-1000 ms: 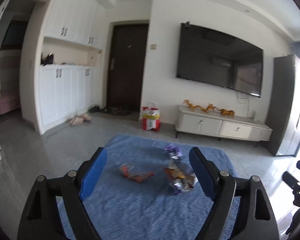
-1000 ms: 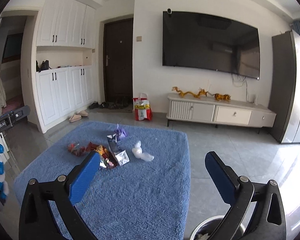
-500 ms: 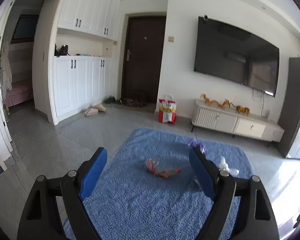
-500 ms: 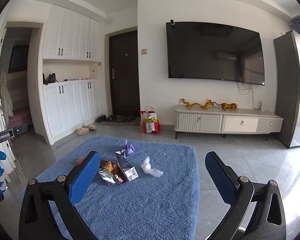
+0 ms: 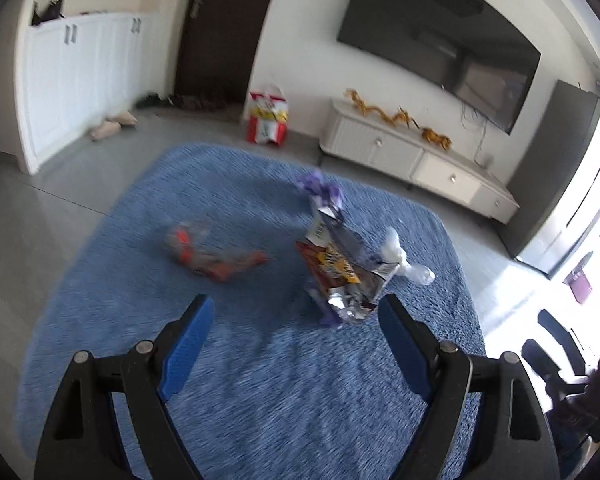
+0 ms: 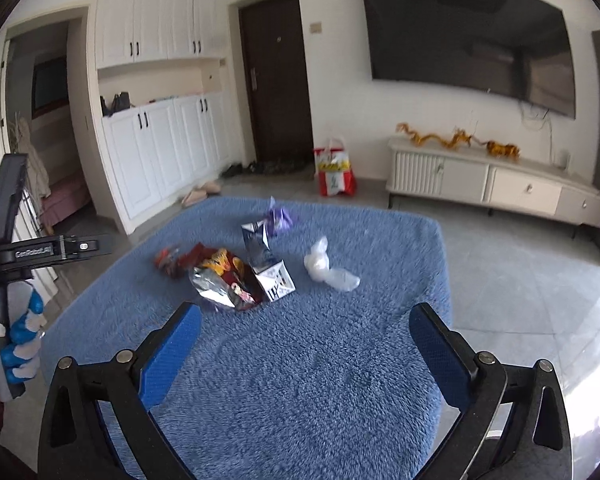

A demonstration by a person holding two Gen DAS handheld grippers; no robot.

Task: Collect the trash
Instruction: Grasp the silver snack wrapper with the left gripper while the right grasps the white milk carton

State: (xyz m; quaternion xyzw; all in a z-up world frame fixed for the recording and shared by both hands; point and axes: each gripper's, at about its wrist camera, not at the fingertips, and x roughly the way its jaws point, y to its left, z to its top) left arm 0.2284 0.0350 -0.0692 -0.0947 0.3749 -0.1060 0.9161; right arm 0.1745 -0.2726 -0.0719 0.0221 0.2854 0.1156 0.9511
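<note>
Trash lies scattered near the middle of a blue shaggy rug (image 6: 320, 360) on the grey tiled floor, all of it loose and none of it held. Closest to the grippers is a crumpled foil snack bag (image 6: 224, 280) with red and yellow print, its silver inside showing; touching its right side is a flattened blue-and-white carton (image 6: 266, 260). Just behind the carton sits a small purple wrapper (image 6: 278, 218), and to the right, a little apart, a clear plastic bag (image 6: 328, 270) knotted into a lump. On the left end of the pile there is a red-orange wrapper (image 5: 212, 254), blurred in the left wrist view, lying apart from the foil bag there. The left gripper (image 5: 292, 320) hovers over the rug with its blue-padded fingers (image 5: 186, 350) spread wide, nothing between them, the foil bag just ahead of its right finger. The right gripper (image 6: 304, 332) also hangs above the rug, fingers (image 6: 168, 354) wide apart and empty, the pile ahead and slightly to the left of its centre. At the left edge of the right wrist view, the person's blue-gloved hand (image 6: 18, 336) grips the handle of the other tool. Beyond the rug, a red and white shopping bag (image 6: 334, 168) stands on the floor by a dark door (image 6: 278, 80), a low white TV cabinet (image 6: 496, 182) runs along the wall under a big black television (image 6: 468, 36), and white cupboards (image 6: 168, 144) fill the left wall.
</note>
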